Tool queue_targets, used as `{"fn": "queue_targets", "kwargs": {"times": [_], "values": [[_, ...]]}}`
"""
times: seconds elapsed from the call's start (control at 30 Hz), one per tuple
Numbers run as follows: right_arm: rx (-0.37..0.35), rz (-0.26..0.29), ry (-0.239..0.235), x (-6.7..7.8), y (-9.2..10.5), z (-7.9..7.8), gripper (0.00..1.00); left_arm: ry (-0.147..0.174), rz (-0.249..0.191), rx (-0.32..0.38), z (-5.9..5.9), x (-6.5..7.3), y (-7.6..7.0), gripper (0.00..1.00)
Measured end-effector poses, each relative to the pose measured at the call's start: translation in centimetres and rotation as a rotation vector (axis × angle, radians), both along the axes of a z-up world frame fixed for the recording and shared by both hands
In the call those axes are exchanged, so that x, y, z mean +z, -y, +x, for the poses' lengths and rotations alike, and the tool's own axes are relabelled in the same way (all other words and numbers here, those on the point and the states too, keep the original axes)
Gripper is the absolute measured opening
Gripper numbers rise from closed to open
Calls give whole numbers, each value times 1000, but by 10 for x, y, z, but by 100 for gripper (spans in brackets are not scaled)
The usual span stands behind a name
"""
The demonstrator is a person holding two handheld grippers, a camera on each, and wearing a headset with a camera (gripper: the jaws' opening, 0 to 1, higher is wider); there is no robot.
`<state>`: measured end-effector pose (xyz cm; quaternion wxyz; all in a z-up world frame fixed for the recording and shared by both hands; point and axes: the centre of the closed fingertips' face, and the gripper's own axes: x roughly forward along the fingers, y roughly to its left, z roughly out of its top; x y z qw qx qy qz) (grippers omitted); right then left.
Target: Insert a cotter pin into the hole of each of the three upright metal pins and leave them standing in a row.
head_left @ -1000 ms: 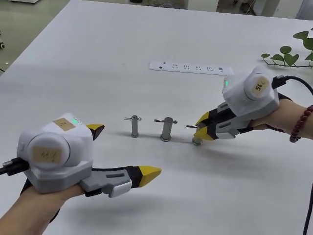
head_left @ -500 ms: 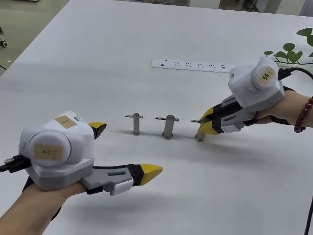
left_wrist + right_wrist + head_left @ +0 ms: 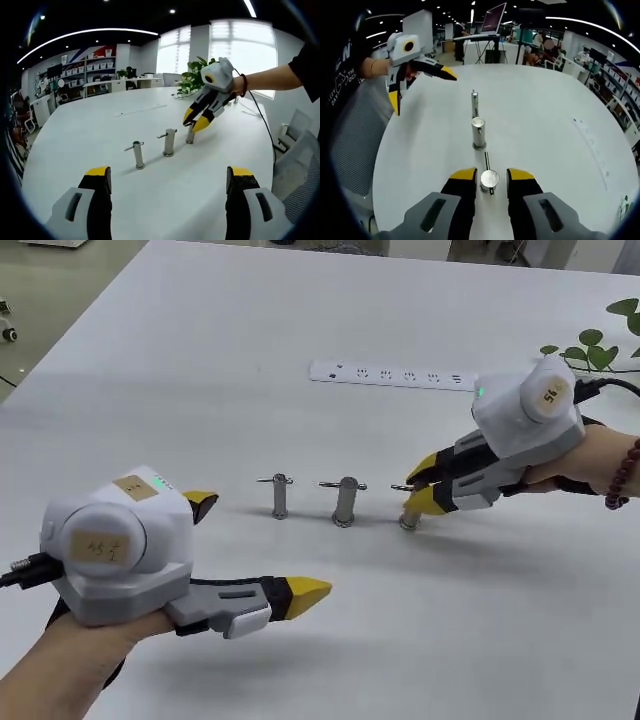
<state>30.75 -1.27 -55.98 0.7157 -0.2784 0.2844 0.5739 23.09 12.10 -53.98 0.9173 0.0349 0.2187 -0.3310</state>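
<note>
Over the white tabletop [image 3: 300, 350] the left hand-held gripper [image 3: 252, 546] hangs empty with its jaws wide apart, well short of the three upright metal pins [image 3: 345, 502], each with a cotter pin [image 3: 272, 480] crosswise through its top, while the right hand-held gripper [image 3: 421, 486] straddles the rightmost pin [image 3: 408, 523] with narrowly parted jaws.

The head view looks forward and down from above the near edge of the white table [image 3: 300, 330], taking in the whole row of metal pins [image 3: 345, 502]. The left gripper [image 3: 262, 545] view sits low over the tabletop, well back, facing the row side-on. The right gripper [image 3: 415, 490] view is close, looking along the row end-on, the nearest pin [image 3: 489, 179] between its jaws. All three views share the row, and each gripper view catches the other gripper.
</note>
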Motion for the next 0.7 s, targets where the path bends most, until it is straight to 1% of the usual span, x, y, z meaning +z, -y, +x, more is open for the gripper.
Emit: {"fn": "queue_targets", "kwargs": {"times": [0.03,0.1,0.2,0.23,0.27,0.37,0.4,0.5,0.57,0.63,0.7], "values": [[-13,4,3,1,1,1,22,2,1,0,0,1,0,95],[-43,16,23,6,1,3,25,4,-2,2,2,4,-2,95],[-126,76,12,17,0,4,31,9,-17,14,6,9,-4,94],[-135,88,13,20,0,3,33,9,-25,19,7,11,-5,94],[-163,113,22,25,-1,4,36,8,-34,24,8,13,-5,94],[-210,153,14,33,-2,-1,43,5,-49,40,12,17,-7,93],[-217,155,17,35,-1,-4,46,4,-60,47,14,19,-8,93],[-272,172,5,40,0,-10,54,8,-81,61,16,24,-9,93],[-307,215,23,46,-1,-12,60,10,-83,71,18,25,-9,92],[-340,223,27,48,1,-16,63,14,-84,79,19,28,-10,92],[-359,215,39,49,3,-21,65,17,-88,84,19,30,-9,92]]}}
